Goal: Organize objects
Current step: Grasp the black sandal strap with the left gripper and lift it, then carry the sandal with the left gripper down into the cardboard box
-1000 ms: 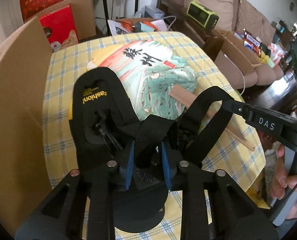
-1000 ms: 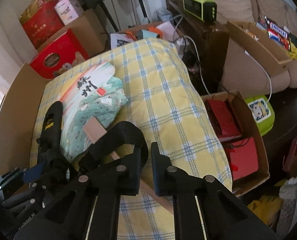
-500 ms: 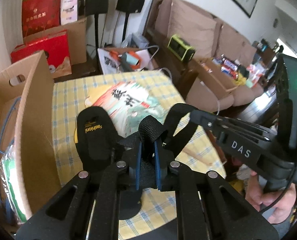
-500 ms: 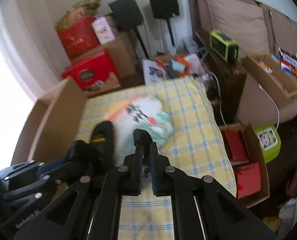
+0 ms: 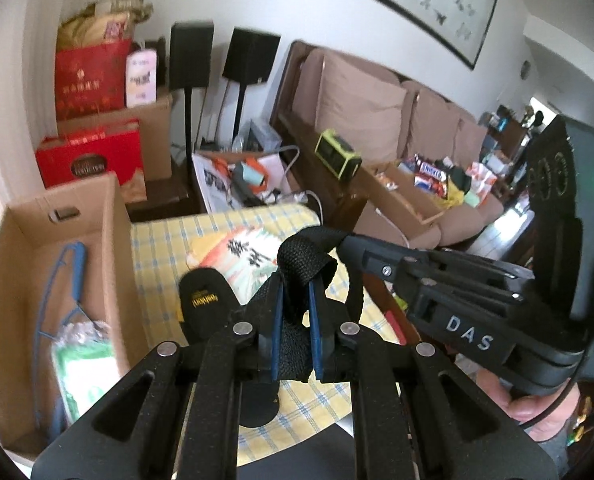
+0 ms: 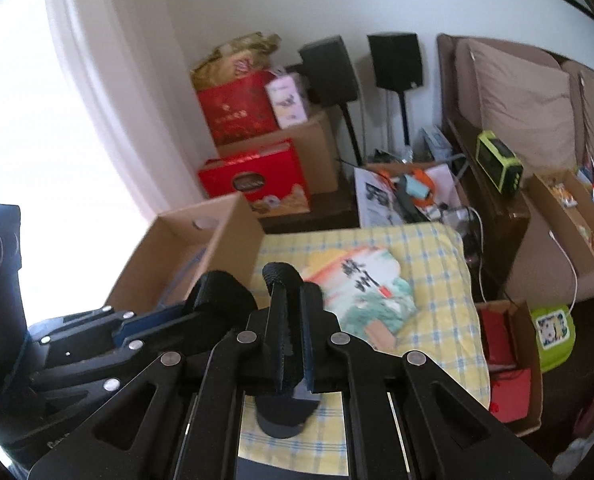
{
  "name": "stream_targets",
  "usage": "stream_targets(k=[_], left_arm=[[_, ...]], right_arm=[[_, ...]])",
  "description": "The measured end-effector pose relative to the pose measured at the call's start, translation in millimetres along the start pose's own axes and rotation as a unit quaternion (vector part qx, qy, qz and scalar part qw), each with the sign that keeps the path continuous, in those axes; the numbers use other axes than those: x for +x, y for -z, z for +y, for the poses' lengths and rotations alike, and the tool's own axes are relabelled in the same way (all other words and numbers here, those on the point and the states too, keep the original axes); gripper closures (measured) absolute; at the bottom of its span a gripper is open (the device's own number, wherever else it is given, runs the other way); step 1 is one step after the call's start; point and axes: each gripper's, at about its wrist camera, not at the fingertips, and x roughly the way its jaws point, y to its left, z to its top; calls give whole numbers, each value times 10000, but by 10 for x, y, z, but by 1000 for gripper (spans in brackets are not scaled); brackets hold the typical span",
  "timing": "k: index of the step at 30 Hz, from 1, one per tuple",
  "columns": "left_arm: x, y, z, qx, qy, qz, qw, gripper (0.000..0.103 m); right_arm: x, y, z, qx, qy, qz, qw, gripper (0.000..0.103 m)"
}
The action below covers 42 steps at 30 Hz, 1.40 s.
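Note:
A black sandal (image 5: 207, 304) with webbing straps hangs above the yellow checked table (image 5: 157, 240). My left gripper (image 5: 296, 312) is shut on one strap of it. My right gripper (image 6: 293, 320) is shut on another strap (image 6: 279, 276); its body shows at the right of the left wrist view (image 5: 457, 320). A painted paper fan (image 6: 361, 288) lies on the table below. An open cardboard box (image 5: 57, 272) stands at the table's left side, holding a blue hanger (image 5: 71, 264) and a green packet (image 5: 85, 376).
Red gift boxes (image 5: 93, 160) and cardboard cartons stand behind the table. Two black speakers (image 5: 249, 56) on stands and a sofa (image 5: 361, 100) are at the back. A carton of red items (image 6: 505, 364) sits on the floor to the right.
Both grippers have lifted the sandal off the table by its straps and risen. The views now look out over the room, and the box interior has come into sight.

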Motion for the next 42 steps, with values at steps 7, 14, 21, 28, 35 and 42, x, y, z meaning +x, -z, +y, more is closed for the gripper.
stream_targets(k=[7,14,21,28,35,42], left_arm=[[-419,-91,138,16,-107,-210,9997,92],[-701,-29,350,-75,-261,-314,9991,92],[-943,72,741,-275,-478,-335,9979,92],[-1216,218,1244,-573,-718,-300,9953,92],[-1293,433,1629,-783,-1039,-143,9914,93],[-1273,740,2027,-1102,-1192,115,9867,93]], right_arm=[[-107,-134,373,-218,-187,-76,9996,97],[-47,-186,732,-386,-449,0,9982,97],[128,-199,1190,-648,-719,180,9951,97],[379,-177,1742,-1024,-980,414,9890,97],[760,21,2175,-1193,-1193,778,9826,97],[1178,250,2383,-1085,-1490,1292,9743,97]])
